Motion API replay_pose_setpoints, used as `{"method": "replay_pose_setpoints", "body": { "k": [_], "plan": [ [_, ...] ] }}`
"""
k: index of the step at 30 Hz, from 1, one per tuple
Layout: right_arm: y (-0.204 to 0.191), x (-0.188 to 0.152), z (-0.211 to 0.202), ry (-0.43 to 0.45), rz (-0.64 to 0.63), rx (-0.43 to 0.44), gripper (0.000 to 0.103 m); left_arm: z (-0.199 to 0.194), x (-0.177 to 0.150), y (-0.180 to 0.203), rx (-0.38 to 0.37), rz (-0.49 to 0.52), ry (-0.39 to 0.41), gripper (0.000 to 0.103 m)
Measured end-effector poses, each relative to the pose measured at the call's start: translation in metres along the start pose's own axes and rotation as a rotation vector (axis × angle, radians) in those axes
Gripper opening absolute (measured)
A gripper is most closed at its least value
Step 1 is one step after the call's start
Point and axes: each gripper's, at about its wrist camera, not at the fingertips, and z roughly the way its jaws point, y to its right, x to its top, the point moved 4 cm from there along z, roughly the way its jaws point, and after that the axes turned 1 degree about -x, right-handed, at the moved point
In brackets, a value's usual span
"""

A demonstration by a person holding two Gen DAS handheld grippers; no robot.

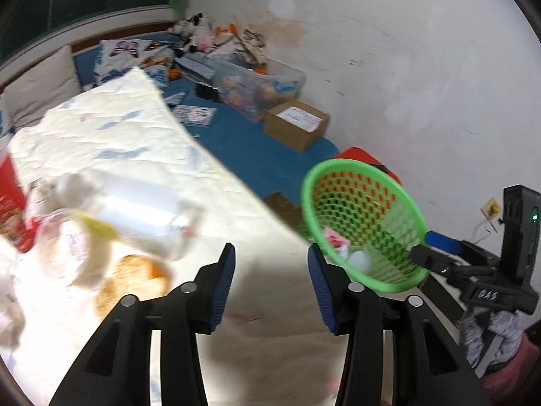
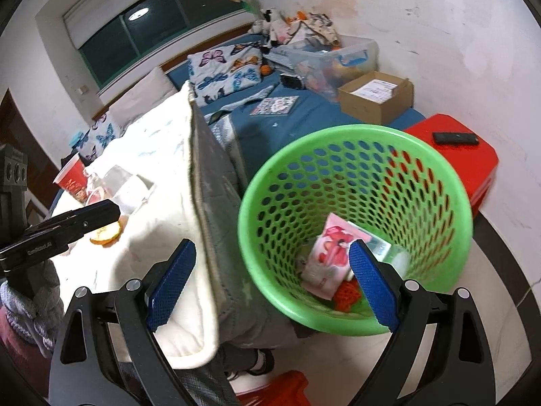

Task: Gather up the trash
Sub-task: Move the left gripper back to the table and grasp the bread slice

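The round green plastic basket with a perforated wall (image 2: 355, 223) already holds several pieces of trash: a pink-and-white printed packet (image 2: 333, 250), something red and mesh-like (image 2: 346, 292) under it, and a pale, partly see-through item (image 2: 399, 257) at the bottom, so the collecting looks partly done. The right tool (image 2: 272, 280) hangs above the basket's mouth with its blue pads set wide apart and nothing between them; in the left wrist view one of its tips appears to touch or hook the basket's rim, though I cannot tell for sure. More rubbish waits on the cream quilted blanket (image 1: 111, 142) covering the surface beside the basket: a clear, crumpled plastic wrapper or bottle (image 1: 135, 216), heavily blurred, a piece of orange peel (image 2: 106, 233), a red paper cup with printing (image 2: 72, 176), and a yellowish scrap (image 1: 96, 226) that is too smeared to name. The left tool (image 1: 270, 286) hovers over the blanket near the peel and wrapper, its jaws spread and empty. By my judgement, at least three or four items are left to pick up and carry over the blanket's edge into the basket, which sits just beside that edge and lower down, next to a red plastic stool (image 2: 466, 165). The wrapper looks light and flimsy, likely to crumple when pinched; the peel lies flat and may need a low pinch.
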Motion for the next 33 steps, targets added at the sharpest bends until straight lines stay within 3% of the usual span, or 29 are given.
{"method": "replay_pose_setpoints", "body": {
  "k": [4, 12, 18, 25, 33],
  "plan": [
    [-0.014, 0.002, 0.005, -0.007, -0.021, 0.020, 0.091, -0.011, -0.008, -0.025, 0.045, -0.011, 0.008, 0.054],
    [-0.044, 0.003, 0.015, -0.026, -0.067, 0.060, 0.091, -0.018, -0.024, -0.065, 0.078, -0.002, -0.023, 0.058],
    [-0.060, 0.001, 0.022, -0.042, -0.097, 0.078, 0.091, -0.010, -0.034, -0.079, 0.093, -0.009, -0.053, 0.060],
    [-0.066, -0.003, 0.028, -0.059, -0.106, 0.086, 0.091, -0.007, -0.038, -0.088, 0.087, -0.001, -0.062, 0.071],
    [-0.068, -0.006, 0.033, -0.072, -0.106, 0.092, 0.091, -0.011, -0.041, -0.092, 0.109, -0.001, -0.051, 0.074]
  ]
}}
